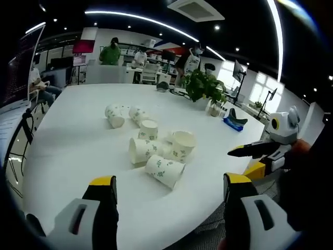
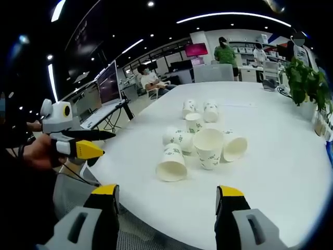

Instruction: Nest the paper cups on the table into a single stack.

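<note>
Several white paper cups with a green print sit in a loose cluster on the white table point(image 1: 78, 146). Two upright cups point(image 1: 182, 145) point(image 1: 148, 129) stand among cups lying on their sides point(image 1: 165, 171) point(image 1: 142, 150) point(image 1: 115, 115) point(image 1: 138, 114). My left gripper point(image 1: 169, 185) is open and empty, short of the nearest lying cup. My right gripper point(image 2: 166, 194) is open and empty too, at the table's edge before a lying cup point(image 2: 171, 164) and an upright cup point(image 2: 209, 147). The right gripper point(image 1: 255, 150) enters the left gripper view from the right. The left gripper point(image 2: 78, 143) shows at the left, off the table.
A potted plant point(image 1: 205, 86) and a blue object point(image 1: 234, 121) stand on the far right part of the table. Several people sit or stand at desks behind it point(image 1: 110, 53). Monitors point(image 2: 108, 83) line one side. The table's curved edge point(image 2: 156, 221) runs just ahead of the right gripper.
</note>
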Demonstrator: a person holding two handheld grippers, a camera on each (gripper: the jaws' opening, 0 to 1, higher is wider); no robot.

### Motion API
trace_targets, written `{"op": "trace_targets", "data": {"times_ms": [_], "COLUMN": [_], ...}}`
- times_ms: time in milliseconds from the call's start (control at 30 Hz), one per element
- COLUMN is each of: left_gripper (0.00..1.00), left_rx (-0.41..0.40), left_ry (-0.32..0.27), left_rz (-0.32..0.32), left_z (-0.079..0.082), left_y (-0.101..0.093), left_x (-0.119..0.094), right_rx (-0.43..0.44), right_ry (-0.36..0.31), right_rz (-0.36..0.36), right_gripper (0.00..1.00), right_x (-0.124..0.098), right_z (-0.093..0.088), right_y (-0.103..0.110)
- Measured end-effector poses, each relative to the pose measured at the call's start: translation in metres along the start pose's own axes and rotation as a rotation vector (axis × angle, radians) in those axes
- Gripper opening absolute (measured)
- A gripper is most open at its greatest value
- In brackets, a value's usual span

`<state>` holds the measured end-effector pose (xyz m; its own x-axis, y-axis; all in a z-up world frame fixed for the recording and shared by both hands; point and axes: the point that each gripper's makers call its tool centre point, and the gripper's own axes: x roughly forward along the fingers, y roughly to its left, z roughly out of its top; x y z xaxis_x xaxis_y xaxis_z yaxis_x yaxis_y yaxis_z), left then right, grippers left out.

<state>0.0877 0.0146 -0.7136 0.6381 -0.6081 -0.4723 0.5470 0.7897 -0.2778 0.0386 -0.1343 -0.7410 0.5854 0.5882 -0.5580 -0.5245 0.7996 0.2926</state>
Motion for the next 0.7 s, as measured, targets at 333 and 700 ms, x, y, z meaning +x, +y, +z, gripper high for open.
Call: {"op": "trace_targets", "data": {"times_ms": [333, 700], "left_gripper": [0.83, 0.83], "left_rx": [-0.014, -0.021], "left_ry": [0.002, 0.035], "left_rz": [0.011, 0.008], "left_z": [-0.001, -0.019], "left_y": [0.004, 0.002], "left_x": [-0.001, 0.02], "right_rx": [0.006, 0.007], "right_ry": [0.002, -0.006], "right_rz": [-0.005, -0.012], "right_gripper": [0.76, 0.76], "right_x": [-0.002, -0.002], "right_z": [-0.001, -0.002], "right_y": [0.001, -0.006]}}
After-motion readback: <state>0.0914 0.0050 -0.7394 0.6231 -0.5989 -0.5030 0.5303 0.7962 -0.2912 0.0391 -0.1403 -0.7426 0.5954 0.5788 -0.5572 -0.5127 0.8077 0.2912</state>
